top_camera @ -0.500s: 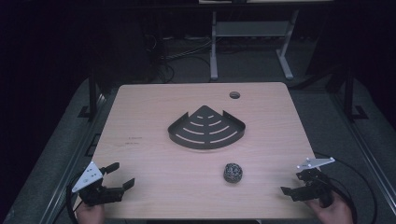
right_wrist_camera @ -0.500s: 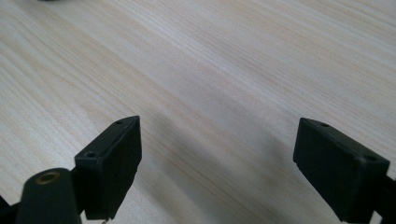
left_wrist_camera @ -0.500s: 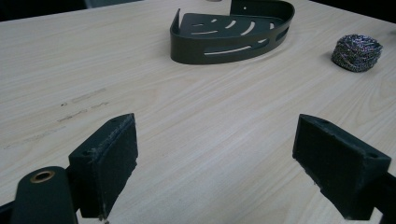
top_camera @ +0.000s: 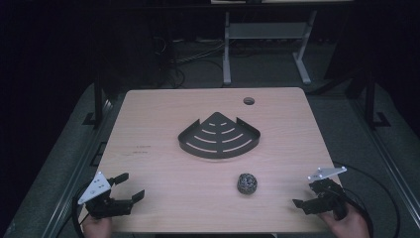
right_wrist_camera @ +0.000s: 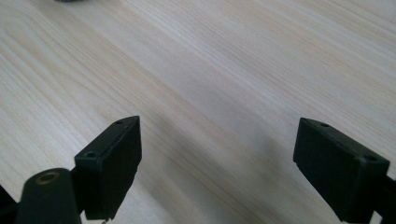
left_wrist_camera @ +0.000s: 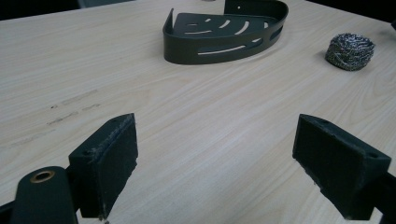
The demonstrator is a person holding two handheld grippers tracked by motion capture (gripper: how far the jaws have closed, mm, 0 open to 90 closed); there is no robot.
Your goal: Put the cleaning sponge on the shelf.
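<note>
Evidently at the very start: nothing lifted, nothing touched. Steel-wool scourer (top_camera: pixel 246 183) resting on the bare wood right of centre in the lower half of the high view, just below the dark corner caddy (top_camera: pixel 219 135) at mid-frame, close by but apart from it. Seen again at the upper right of the left gripper view (left_wrist_camera: pixel 350 50), with the caddy (left_wrist_camera: pixel 224 31) at top centre, empty and sitting flat.

Left gripper (top_camera: pixel 130 186) low at the bottom left of the high view, jaws spread wide, nothing between them but table (top_camera: pixel 158 114); pads (left_wrist_camera: pixel 109 163) well apart over plain woodgrain. Right gripper (top_camera: pixel 309 195) at the bottom right, likewise gaping and empty, pads (right_wrist_camera: pixel 114 163) framing bare board. Both well apart from the scourer, the right one somewhat nearer.

Judged as the approach step, probably toward carrying the scourer into the caddy, though that is a reading and not a certainty. Next move calling for a reach leftward across the frame with the right gripper, jaws kept open, lowered to straddle the ball at its middle, then closed gently; springy and light, likely to roll or squash if nudged off-centre. Short lift afterwards needed to clear the caddy's raised rim.
</note>
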